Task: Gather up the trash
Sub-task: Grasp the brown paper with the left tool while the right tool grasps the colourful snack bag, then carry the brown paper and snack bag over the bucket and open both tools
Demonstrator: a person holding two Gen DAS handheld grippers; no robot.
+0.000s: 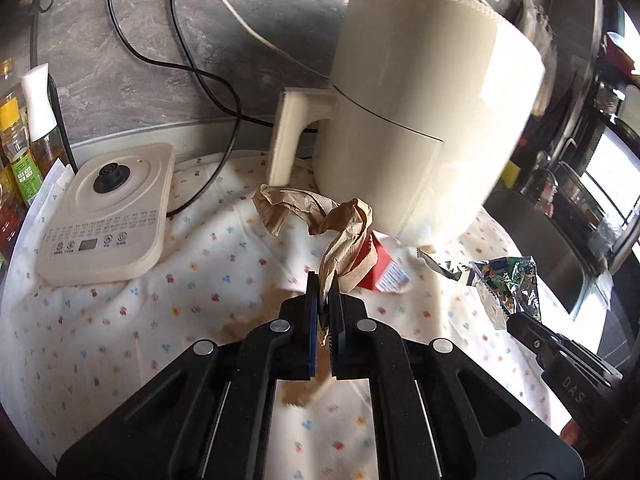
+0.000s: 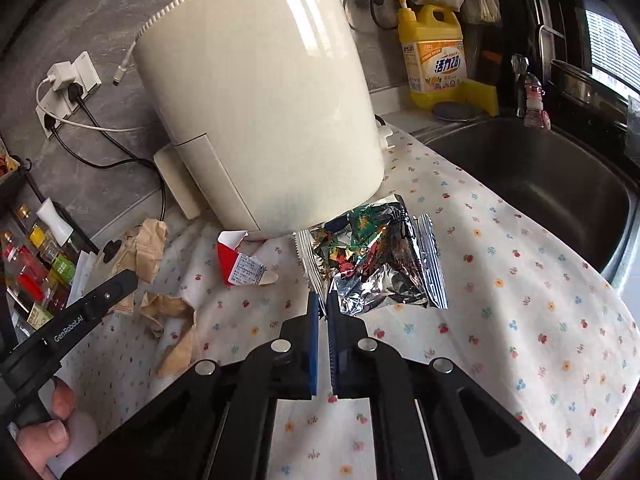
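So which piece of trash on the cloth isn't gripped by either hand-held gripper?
The red and white carton; the brown paper and foil wrapper are each pinched.

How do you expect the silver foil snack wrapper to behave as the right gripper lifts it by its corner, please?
The foil wrapper looks empty and crumpled, so it is probably very light and will likely dangle limply. Its shiny film may slip, since the right gripper pinches only the serrated edge. It could brush the red carton nearby.

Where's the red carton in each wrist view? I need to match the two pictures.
Left wrist: red carton right of centre, partly behind brown paper.
Right wrist: red carton left of centre, beside foil wrapper.
Shared landmark: cream appliance just behind it.
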